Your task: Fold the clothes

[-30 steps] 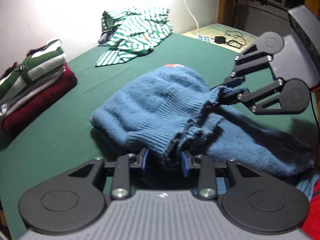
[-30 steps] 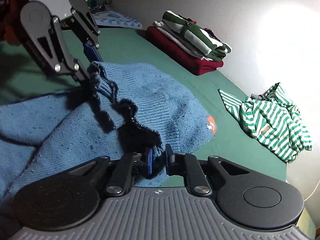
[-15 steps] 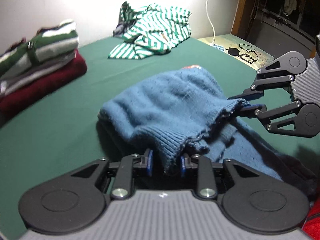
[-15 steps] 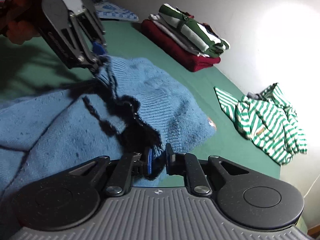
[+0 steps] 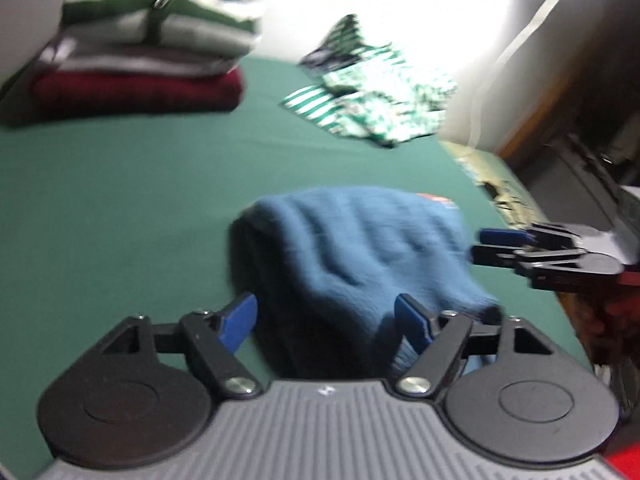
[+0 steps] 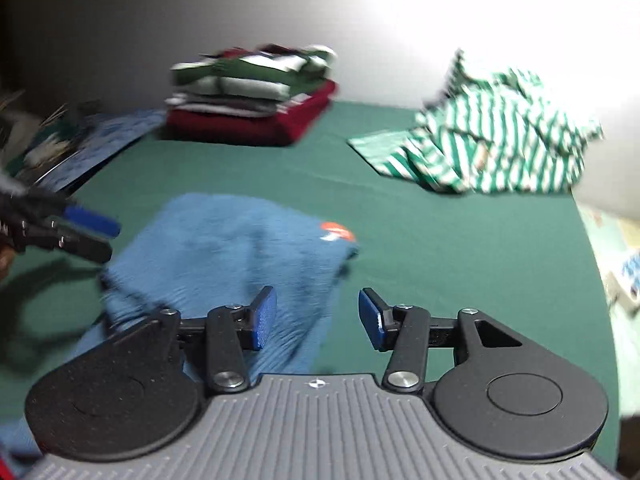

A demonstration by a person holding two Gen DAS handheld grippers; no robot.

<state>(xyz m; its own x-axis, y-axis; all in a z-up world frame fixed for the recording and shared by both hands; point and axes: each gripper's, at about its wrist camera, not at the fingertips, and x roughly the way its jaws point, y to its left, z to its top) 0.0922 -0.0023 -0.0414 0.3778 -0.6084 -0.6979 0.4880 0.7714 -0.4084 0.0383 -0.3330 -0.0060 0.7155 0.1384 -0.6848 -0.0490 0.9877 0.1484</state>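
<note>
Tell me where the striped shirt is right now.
The striped shirt lies crumpled at the far right of the green table by the wall, right of the folded stack, beyond the blue sweater.

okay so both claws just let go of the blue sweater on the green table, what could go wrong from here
1. The left claw is opening, but the blue sweater lies between its pads; pulling back could drag the knit and undo the fold.
2. The right claw is opening with its left pad over the sweater's edge, so it might snag there.
3. The sweater looks lumpy, not flat, so it may slump on the green table.
</note>
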